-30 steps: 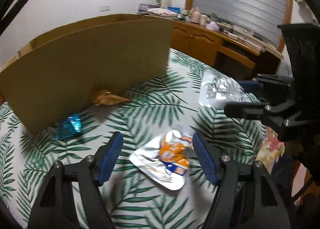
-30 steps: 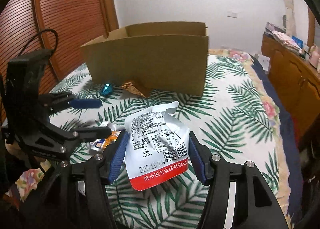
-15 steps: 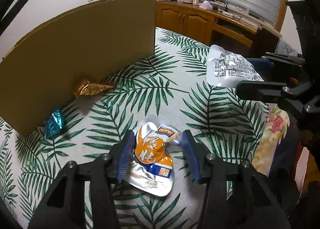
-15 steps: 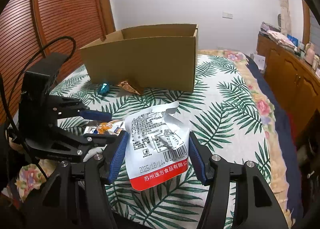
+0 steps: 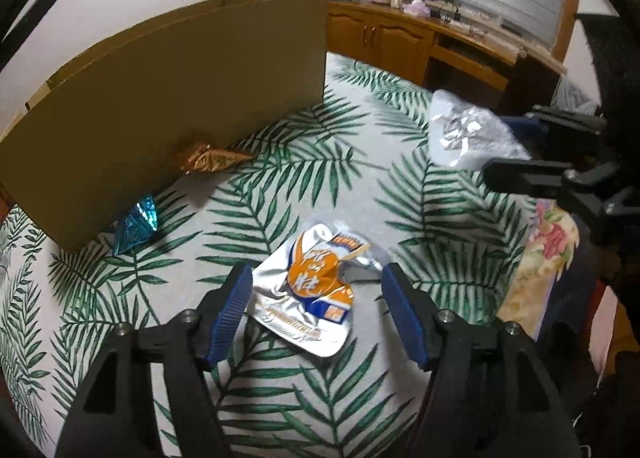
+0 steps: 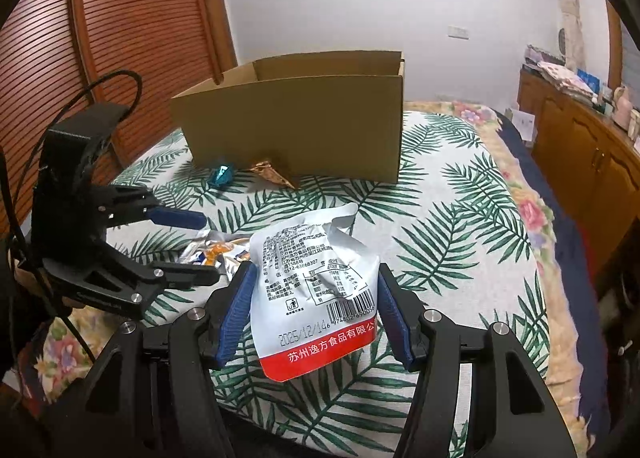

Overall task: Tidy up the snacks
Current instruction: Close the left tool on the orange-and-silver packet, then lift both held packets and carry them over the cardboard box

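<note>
My left gripper (image 5: 316,298) is open around an orange and silver snack pouch (image 5: 310,290) that lies on the palm-leaf cloth; the blue pads stand a little apart from it. My right gripper (image 6: 314,298) is shut on a white pouch with a red bottom band (image 6: 316,290) and holds it above the cloth. This white pouch also shows at the right of the left wrist view (image 5: 464,134). An open cardboard box (image 6: 296,114) stands further back. A gold wrapper (image 5: 208,158) and a blue foil wrapper (image 5: 134,224) lie against the box's front wall.
The cloth-covered table (image 6: 460,218) drops off at its right edge. Wooden cabinets with clutter on top (image 5: 420,30) stand beyond it. A slatted wooden door (image 6: 120,38) is at the left behind the left gripper (image 6: 176,246).
My left gripper closed in on the orange pouch half a second ago and has now opened wider again, the pouch still lying on the cloth. The right gripper keeps holding the white pouch.
</note>
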Demonstrator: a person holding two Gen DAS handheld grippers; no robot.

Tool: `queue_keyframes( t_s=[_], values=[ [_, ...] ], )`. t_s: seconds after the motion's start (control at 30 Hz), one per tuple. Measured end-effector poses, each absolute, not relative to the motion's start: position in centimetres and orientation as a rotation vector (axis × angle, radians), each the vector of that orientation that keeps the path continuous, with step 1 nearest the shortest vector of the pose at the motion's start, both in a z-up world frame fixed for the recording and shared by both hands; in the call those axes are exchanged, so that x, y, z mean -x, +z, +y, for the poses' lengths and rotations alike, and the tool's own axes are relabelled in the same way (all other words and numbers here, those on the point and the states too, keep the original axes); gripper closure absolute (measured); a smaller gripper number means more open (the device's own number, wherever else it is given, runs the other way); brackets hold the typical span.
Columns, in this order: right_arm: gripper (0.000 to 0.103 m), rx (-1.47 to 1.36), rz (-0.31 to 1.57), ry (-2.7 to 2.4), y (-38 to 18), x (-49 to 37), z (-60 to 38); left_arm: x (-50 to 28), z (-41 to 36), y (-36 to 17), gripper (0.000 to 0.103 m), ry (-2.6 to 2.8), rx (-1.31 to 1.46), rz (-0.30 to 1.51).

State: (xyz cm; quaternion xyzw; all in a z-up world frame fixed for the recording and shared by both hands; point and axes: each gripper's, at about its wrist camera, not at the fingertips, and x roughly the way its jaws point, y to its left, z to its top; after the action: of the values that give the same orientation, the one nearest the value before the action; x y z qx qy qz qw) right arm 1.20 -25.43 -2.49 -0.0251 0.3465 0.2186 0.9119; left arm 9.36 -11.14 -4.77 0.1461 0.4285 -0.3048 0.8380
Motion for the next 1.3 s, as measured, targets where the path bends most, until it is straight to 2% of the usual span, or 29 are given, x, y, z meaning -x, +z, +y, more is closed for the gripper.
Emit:
queue_keyframes(
  t_s=[0.47, 0.5, 0.6, 0.63, 1.3],
  values=[
    [0.042, 0.054, 0.725, 0.442, -2.7, -1.2, -25.6, -12.1, -11.9, -5.7, 0.036, -0.602, -0.294, 0.950],
    [0.042, 0.056, 0.727, 0.442, -2.8, -1.2, -25.5, -12.0, -11.8, -5.7, 0.042, -0.602, -0.285, 0.947],
    [0.042, 0.061, 0.730, 0.445, -2.8, -1.2, -25.2, -11.9, -11.6, -5.6, 0.048, -0.615, -0.262, 0.944],
    [0.042, 0.062, 0.731, 0.446, -2.9, -1.2, -25.1, -11.6, -11.5, -5.5, 0.065, -0.639, -0.251, 0.937],
    [0.042, 0.058, 0.722, 0.463, -2.7, -1.0, -23.9, -9.8, -8.8, -2.6, 0.068, -0.566, -0.139, 0.784]
  ],
)
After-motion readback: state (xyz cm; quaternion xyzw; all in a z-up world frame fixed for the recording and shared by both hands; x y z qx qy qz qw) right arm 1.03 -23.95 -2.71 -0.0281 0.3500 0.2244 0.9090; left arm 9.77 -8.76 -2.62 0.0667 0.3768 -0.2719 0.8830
